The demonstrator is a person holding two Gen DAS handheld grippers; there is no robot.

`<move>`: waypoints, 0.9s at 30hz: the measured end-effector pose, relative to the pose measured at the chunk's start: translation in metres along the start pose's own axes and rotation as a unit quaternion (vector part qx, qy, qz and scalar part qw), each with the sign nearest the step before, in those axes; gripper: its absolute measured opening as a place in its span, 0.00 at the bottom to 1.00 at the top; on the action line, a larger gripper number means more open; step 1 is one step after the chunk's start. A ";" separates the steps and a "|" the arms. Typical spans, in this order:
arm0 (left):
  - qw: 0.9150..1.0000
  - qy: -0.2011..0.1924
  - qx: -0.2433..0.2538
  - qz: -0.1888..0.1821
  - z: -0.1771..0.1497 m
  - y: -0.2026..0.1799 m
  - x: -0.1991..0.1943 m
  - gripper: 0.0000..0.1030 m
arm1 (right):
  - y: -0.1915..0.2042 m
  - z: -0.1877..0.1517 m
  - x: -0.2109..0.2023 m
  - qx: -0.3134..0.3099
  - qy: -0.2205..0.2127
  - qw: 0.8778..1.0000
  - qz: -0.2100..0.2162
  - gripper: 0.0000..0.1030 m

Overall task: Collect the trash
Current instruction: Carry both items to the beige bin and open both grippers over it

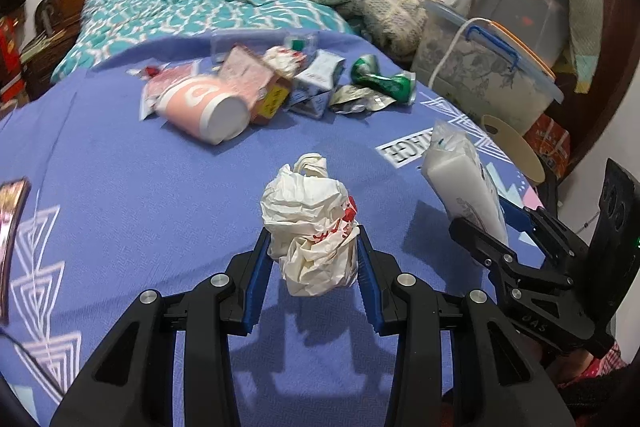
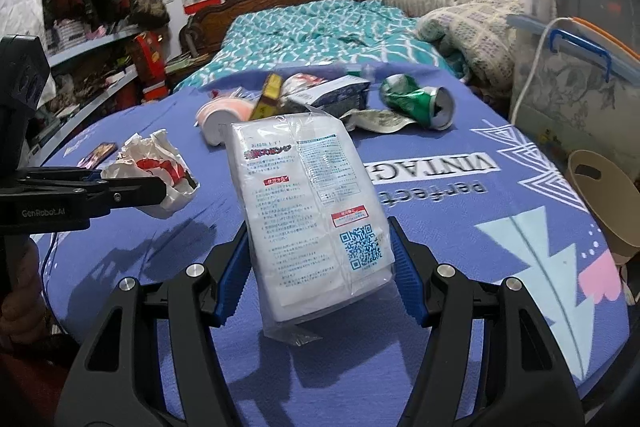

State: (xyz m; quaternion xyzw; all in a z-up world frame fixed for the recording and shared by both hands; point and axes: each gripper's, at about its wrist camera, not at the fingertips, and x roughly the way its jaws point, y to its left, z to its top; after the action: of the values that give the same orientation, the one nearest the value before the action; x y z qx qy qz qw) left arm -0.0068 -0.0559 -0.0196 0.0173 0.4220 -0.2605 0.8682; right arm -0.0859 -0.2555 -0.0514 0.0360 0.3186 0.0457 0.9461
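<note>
My left gripper (image 1: 312, 247) is shut on a crumpled white paper wrapper with red print (image 1: 310, 215) and holds it above the purple bed cover; it also shows in the right wrist view (image 2: 154, 171). My right gripper (image 2: 320, 247) is shut on a clear plastic pack of white sponges (image 2: 308, 211) with a QR code, held upright; the pack shows at the right of the left wrist view (image 1: 460, 175). Further back lies a trash pile: a pink paper cup (image 1: 204, 107), small boxes (image 1: 316, 83) and a crushed green can (image 1: 380, 79), also seen in the right wrist view (image 2: 416, 99).
A beige bin (image 2: 604, 203) stands off the bed's right edge. Plastic storage boxes (image 1: 488, 75) are stacked at the right. A phone (image 1: 10, 223) lies on the cover at the left. A teal quilt (image 1: 192, 3) and headboard are behind the pile.
</note>
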 end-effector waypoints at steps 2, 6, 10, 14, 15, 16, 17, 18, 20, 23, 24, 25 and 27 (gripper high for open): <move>1.000 -0.002 0.017 -0.014 0.012 -0.011 0.002 0.36 | -0.012 0.003 -0.006 0.016 -0.010 1.000 -0.010 0.63; 0.997 0.003 0.056 -0.050 0.037 -0.043 0.010 0.36 | -0.053 0.008 -0.024 0.055 -0.033 0.997 -0.044 0.63; 0.989 0.020 0.113 -0.095 0.074 -0.100 0.030 0.36 | -0.112 0.011 -0.048 0.093 -0.057 0.989 -0.097 0.63; 0.975 0.024 0.176 -0.134 0.115 -0.173 0.056 0.36 | -0.188 0.014 -0.073 0.129 -0.072 0.975 -0.164 0.63; 0.972 0.024 0.188 -0.142 0.123 -0.189 0.061 0.37 | -0.208 0.015 -0.078 0.139 -0.073 0.971 -0.182 0.63; 0.966 0.025 0.205 -0.156 0.133 -0.214 0.071 0.37 | -0.229 0.014 -0.083 0.151 -0.073 0.967 -0.194 0.63; 0.963 0.027 0.213 -0.164 0.138 -0.226 0.076 0.37 | -0.249 0.014 -0.088 0.166 -0.074 0.963 -0.201 0.64; 0.958 0.032 0.223 -0.179 0.146 -0.249 0.087 0.37 | -0.269 0.013 -0.092 0.182 -0.075 0.959 -0.204 0.64; 0.949 0.047 0.234 -0.207 0.158 -0.289 0.112 0.37 | -0.306 0.011 -0.093 0.208 -0.066 0.954 -0.208 0.64; 0.942 0.068 0.238 -0.225 0.167 -0.333 0.151 0.38 | -0.345 0.008 -0.082 0.225 -0.043 0.949 -0.216 0.65; 0.942 0.075 0.237 -0.227 0.168 -0.339 0.160 0.38 | -0.355 0.008 -0.076 0.226 -0.035 0.949 -0.217 0.67; 0.941 0.083 0.236 -0.230 0.170 -0.346 0.172 0.39 | -0.360 0.007 -0.067 0.228 -0.028 0.949 -0.217 0.70; 0.938 0.106 0.233 -0.232 0.172 -0.365 0.205 0.45 | -0.375 0.006 -0.053 0.233 -0.020 0.951 -0.204 0.77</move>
State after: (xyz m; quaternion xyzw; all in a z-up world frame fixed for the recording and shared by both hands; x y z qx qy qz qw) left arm 0.0513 -0.5040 0.0077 0.1476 0.4312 -0.5426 0.7056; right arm -0.1001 -0.6337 -0.0513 0.1908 0.3019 -0.2246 0.9067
